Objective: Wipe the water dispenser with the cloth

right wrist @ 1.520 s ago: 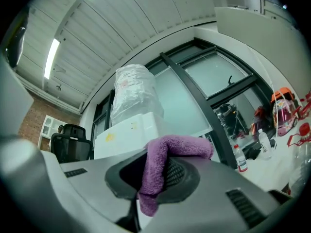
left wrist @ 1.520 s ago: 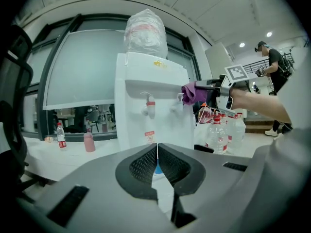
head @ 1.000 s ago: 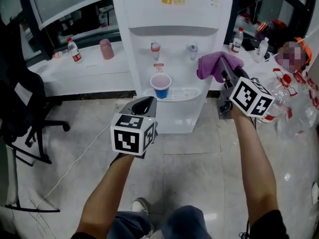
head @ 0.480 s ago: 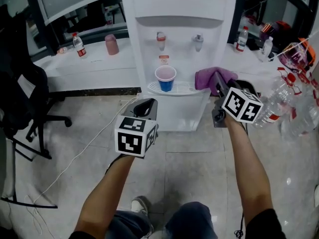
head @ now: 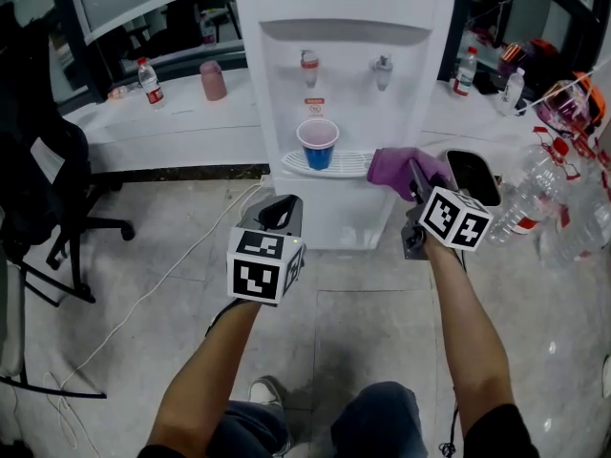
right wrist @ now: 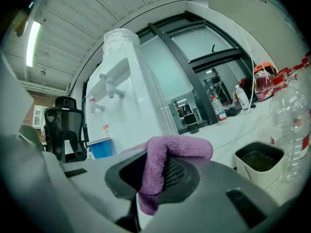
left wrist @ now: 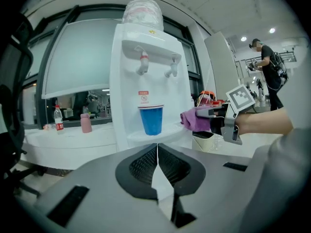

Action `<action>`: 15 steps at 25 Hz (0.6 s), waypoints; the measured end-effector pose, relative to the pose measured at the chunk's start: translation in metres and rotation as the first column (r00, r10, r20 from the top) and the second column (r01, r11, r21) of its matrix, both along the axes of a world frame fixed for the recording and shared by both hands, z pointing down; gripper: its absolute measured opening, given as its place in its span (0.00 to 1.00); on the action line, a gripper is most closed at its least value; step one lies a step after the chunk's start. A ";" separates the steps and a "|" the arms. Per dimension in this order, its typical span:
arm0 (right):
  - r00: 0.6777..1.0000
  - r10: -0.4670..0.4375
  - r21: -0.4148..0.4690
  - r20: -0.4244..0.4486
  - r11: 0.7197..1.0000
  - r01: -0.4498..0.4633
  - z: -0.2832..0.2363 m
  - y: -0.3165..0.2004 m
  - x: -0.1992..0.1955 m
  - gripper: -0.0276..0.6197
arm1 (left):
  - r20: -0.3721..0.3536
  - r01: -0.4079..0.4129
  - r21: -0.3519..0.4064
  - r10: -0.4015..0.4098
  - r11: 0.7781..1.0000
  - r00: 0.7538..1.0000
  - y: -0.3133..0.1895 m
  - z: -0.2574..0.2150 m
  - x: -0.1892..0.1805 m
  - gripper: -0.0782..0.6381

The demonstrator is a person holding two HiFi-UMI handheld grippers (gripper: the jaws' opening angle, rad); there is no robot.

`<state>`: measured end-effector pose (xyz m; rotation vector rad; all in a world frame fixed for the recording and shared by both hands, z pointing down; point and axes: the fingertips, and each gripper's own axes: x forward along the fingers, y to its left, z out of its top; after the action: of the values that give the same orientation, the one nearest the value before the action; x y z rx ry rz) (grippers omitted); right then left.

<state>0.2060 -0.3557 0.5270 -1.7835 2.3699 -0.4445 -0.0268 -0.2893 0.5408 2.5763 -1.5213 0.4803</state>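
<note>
The white water dispenser (head: 344, 84) stands straight ahead, with a blue cup (head: 318, 145) on its drip tray. My right gripper (head: 413, 178) is shut on a purple cloth (head: 393, 169), which it holds against the dispenser's right front corner at drip-tray height. In the right gripper view the cloth (right wrist: 164, 161) is folded over between the jaws, with the dispenser (right wrist: 133, 101) just to the left. My left gripper (head: 279, 209) hangs below and in front of the tray, shut and holding nothing. Its own view shows the closed gripper (left wrist: 157, 152), the cup (left wrist: 151, 120) and the cloth (left wrist: 194, 119).
A white counter (head: 181, 122) at the left carries a water bottle (head: 149, 82) and a pink cup (head: 213, 81). A black office chair (head: 38, 189) stands far left. A small bin (head: 473, 172) and clear plastic bottles (head: 544, 198) crowd the right. A cable (head: 143, 303) runs over the floor.
My right gripper has carried the cloth down the dispenser's right side, from tap height to drip-tray height. The left gripper has barely moved.
</note>
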 end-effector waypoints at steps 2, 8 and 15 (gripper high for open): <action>1.000 -0.005 -0.019 0.005 1.000 0.005 0.013 0.000 -0.001 0.11 | -0.012 0.012 -0.005 -0.012 1.000 1.000 -0.002 0.001 -0.002 0.15; 1.000 -0.007 -0.063 0.009 0.998 0.007 0.036 0.005 0.000 0.11 | 0.003 -0.016 -0.032 0.016 0.999 1.000 0.004 0.012 0.010 0.15; 0.989 -0.141 0.096 -0.033 0.985 0.144 -0.041 0.045 -0.033 0.11 | -0.016 0.007 -0.030 -0.007 1.000 1.000 0.001 -0.009 -0.004 0.15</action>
<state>0.1731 -0.3109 0.4857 -1.5949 2.5009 -0.3167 -0.0309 -0.2880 0.5314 2.5455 -1.5057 0.4765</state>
